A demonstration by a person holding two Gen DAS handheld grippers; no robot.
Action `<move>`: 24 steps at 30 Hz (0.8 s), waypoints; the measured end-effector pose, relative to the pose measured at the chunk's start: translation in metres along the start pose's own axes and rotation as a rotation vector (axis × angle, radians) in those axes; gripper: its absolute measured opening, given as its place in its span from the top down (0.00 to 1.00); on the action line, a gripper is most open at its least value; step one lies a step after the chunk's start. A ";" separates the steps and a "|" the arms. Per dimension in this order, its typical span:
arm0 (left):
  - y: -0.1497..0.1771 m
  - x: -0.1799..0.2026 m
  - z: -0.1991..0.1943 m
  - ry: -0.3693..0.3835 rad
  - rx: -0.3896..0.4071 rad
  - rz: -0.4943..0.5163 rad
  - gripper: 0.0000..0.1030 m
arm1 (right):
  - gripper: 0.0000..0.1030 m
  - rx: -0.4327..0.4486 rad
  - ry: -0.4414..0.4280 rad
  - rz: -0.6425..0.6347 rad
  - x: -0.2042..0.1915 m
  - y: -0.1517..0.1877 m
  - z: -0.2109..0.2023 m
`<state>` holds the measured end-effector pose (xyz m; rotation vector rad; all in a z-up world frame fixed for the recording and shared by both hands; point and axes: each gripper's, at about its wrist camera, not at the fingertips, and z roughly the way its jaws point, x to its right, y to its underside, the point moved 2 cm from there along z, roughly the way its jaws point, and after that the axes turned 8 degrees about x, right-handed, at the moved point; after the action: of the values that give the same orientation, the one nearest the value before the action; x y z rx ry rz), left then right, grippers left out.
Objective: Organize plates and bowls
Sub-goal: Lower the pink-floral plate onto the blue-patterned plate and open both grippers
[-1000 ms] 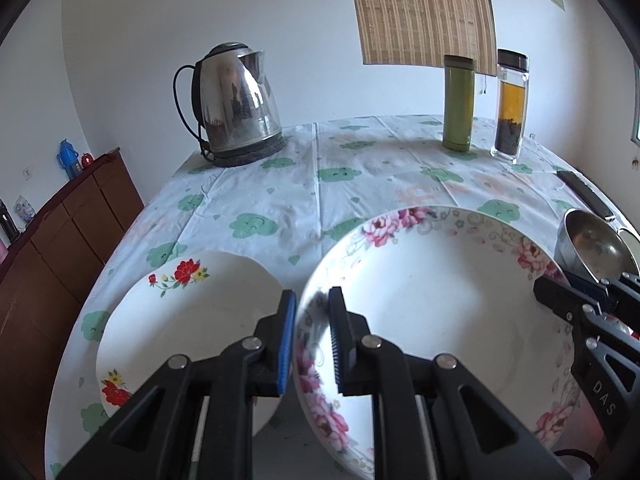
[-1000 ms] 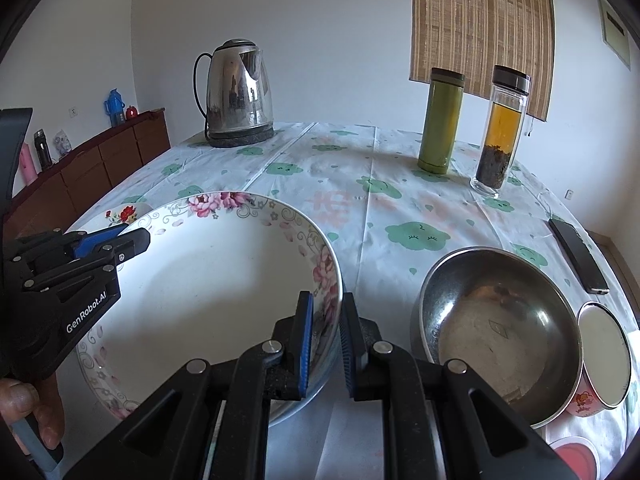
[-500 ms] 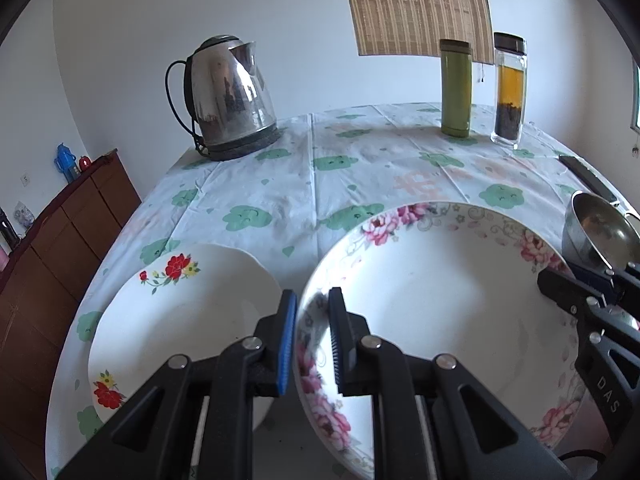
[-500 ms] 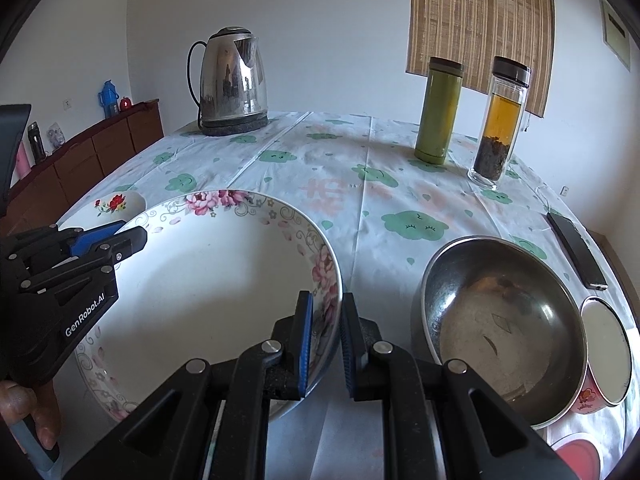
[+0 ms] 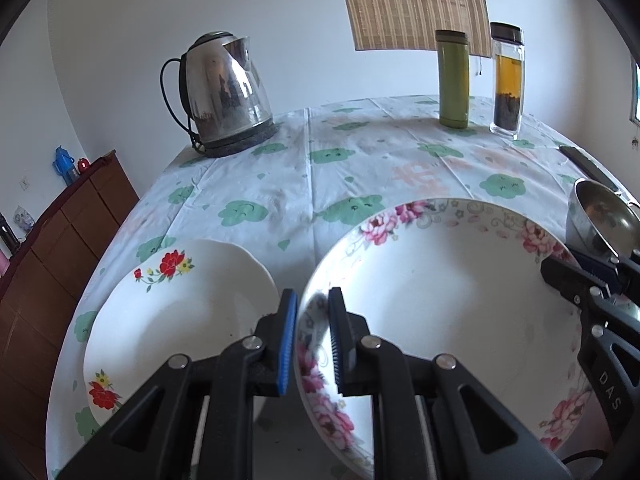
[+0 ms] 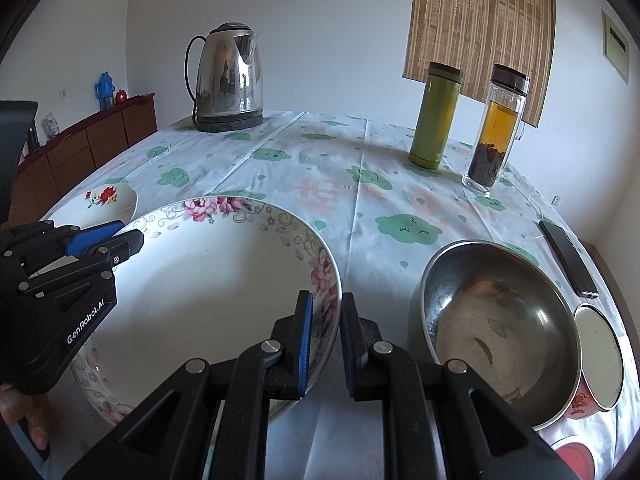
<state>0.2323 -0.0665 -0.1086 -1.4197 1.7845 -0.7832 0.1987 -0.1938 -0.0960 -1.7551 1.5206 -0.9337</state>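
A large white bowl with pink flowers on its rim (image 5: 440, 300) is held between both grippers above the table. My left gripper (image 5: 312, 340) is shut on the bowl's left rim. My right gripper (image 6: 325, 344) is shut on its right rim (image 6: 326, 280). A smaller white plate with red flowers (image 5: 176, 320) lies on the table left of the bowl and also shows in the right wrist view (image 6: 106, 200). A steel bowl (image 6: 496, 324) sits on the table right of the flowered bowl.
A steel kettle (image 5: 224, 96) stands at the table's back left. A green flask (image 6: 436, 116) and a tea bottle (image 6: 496, 128) stand at the back right. A black phone (image 6: 568, 256) and a lidded cup (image 6: 600, 364) lie at the right edge. A brown cabinet (image 5: 60, 232) stands left.
Both grippers, still shut on the flowered bowl, have carried it nearer to me and lower. The red-flowered plate shows more fully to the left.
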 end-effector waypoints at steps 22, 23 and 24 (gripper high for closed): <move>-0.004 0.004 -0.010 0.019 0.034 0.013 0.91 | 0.84 0.002 0.002 -0.014 -0.003 0.000 -0.001; -0.004 0.003 -0.010 0.020 0.035 0.007 0.91 | 0.84 0.002 0.001 -0.013 -0.003 0.000 -0.001; -0.005 0.002 -0.011 0.020 0.036 0.002 0.91 | 0.84 0.002 0.001 -0.012 -0.003 0.000 -0.001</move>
<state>0.2257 -0.0689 -0.0992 -1.3916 1.7778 -0.8273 0.1975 -0.1911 -0.0962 -1.7644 1.5103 -0.9418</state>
